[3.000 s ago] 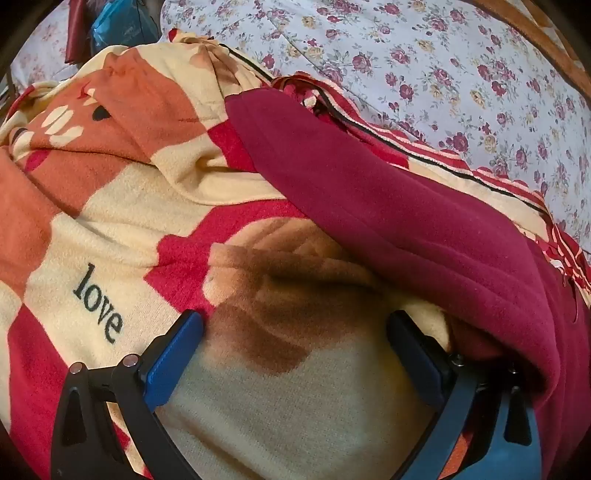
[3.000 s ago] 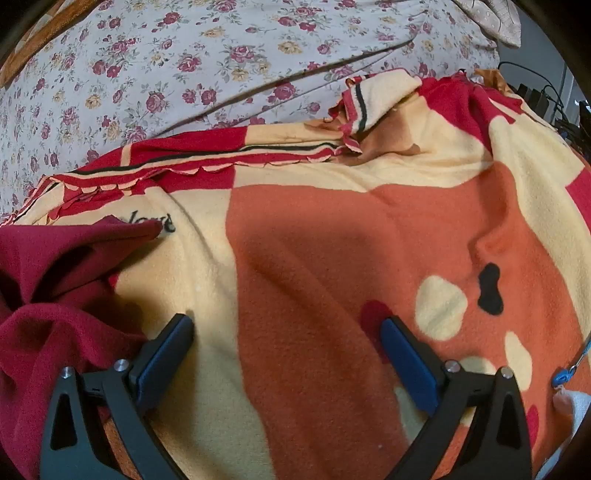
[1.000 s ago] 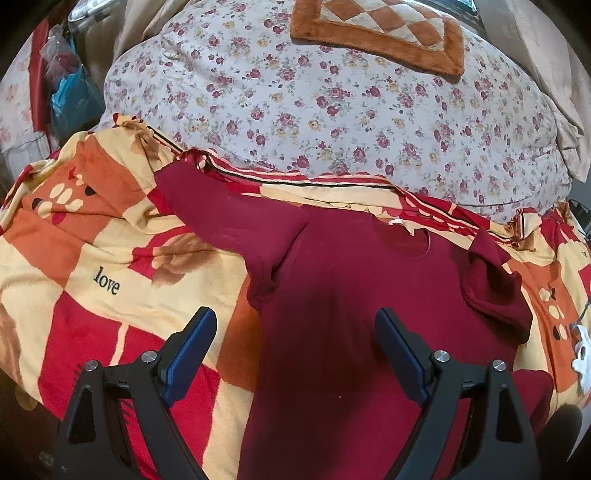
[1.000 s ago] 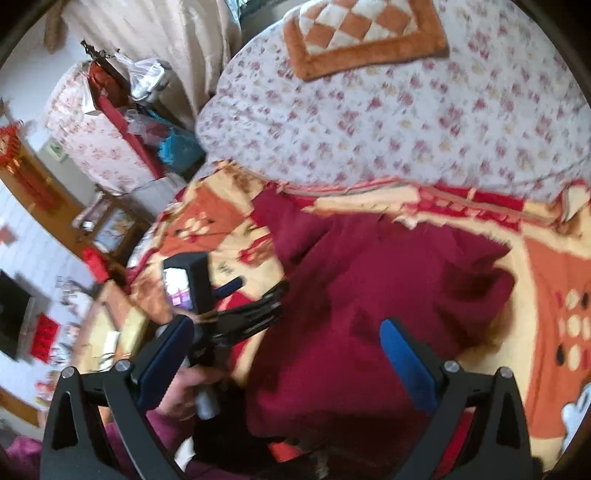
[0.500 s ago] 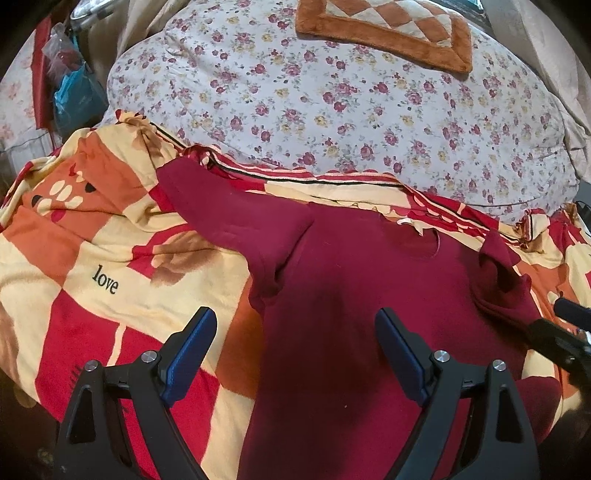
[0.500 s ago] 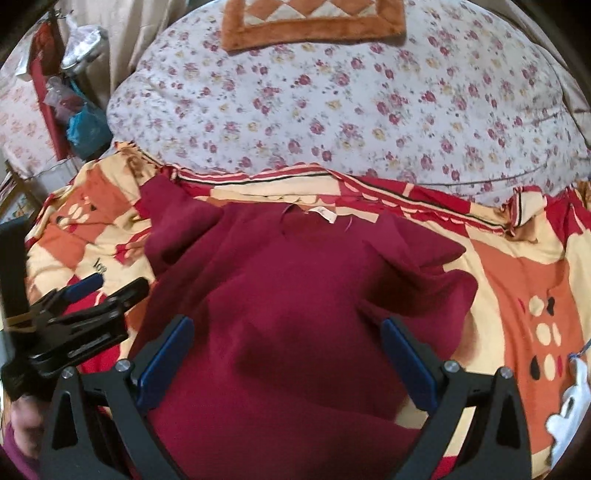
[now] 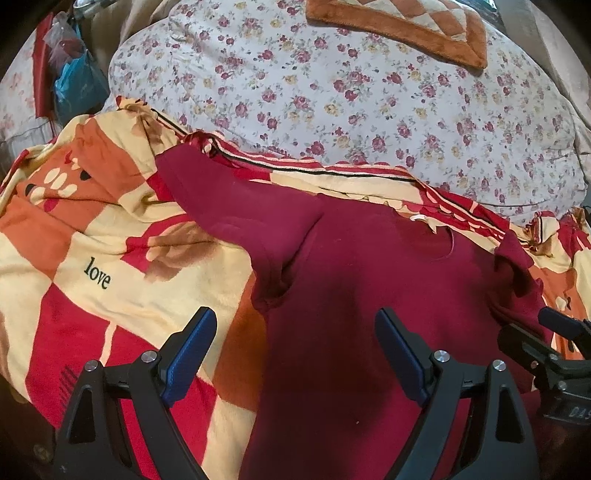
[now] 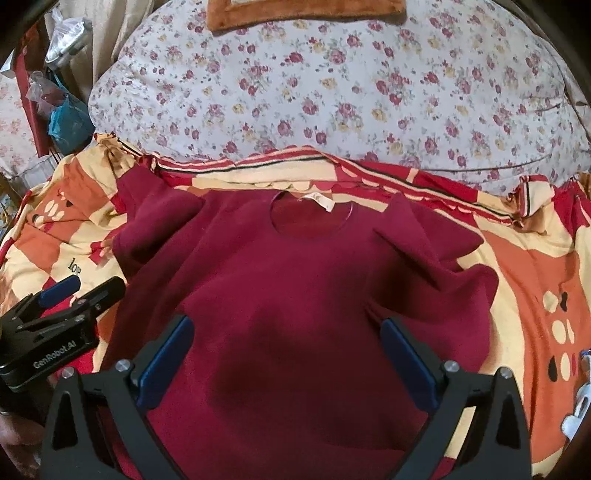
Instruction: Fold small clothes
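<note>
A dark red short-sleeved shirt (image 8: 295,280) lies spread front-up on a red, orange and cream blanket (image 8: 524,266), its neck with a white label (image 8: 319,201) at the far side. Its left sleeve (image 7: 236,210) lies flat and stretched out; the right sleeve (image 8: 436,251) is rumpled and partly folded over. My left gripper (image 7: 293,315) hovers open above the shirt's left half, holding nothing. My right gripper (image 8: 287,323) hovers open over the shirt's middle, holding nothing. Each gripper shows at the edge of the other's view: the right gripper (image 7: 554,343) and the left gripper (image 8: 74,295).
Behind the blanket (image 7: 92,258) a floral quilt (image 8: 332,92) bulges up, with an orange checkered mat (image 7: 399,26) on top. A blue bag (image 7: 74,88) and clutter stand at the far left. A white object (image 8: 576,417) lies at the blanket's right edge.
Both grippers have pulled back from the blanket, so the whole shirt shows. The right wrist view has swung from the left side to face the shirt squarely. Both stay open.
</note>
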Tool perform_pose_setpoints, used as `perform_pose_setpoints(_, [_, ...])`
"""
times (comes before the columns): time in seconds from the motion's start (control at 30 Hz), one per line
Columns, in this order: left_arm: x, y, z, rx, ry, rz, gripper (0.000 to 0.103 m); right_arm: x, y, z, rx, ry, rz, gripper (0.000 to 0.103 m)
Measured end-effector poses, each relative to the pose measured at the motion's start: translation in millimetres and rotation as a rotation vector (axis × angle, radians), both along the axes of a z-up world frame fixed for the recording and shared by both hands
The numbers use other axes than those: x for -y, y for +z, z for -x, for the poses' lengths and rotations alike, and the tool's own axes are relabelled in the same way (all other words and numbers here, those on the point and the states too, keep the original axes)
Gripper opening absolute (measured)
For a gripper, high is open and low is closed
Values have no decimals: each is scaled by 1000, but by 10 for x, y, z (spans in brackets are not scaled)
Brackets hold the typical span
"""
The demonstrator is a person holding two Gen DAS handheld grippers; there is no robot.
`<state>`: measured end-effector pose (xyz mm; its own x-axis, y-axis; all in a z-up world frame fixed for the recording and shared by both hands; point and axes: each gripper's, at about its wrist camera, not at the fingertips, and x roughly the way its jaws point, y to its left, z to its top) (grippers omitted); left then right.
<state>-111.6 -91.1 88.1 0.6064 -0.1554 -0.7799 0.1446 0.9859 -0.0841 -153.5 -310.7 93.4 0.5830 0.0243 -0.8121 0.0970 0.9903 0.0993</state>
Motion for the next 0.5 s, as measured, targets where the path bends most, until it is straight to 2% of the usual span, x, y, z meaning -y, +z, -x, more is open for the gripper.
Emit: perform_pose_setpoints(0.5, [-6,-100,-78,-18,11,-6,71,45,-212,-124,-20,-26,5,102])
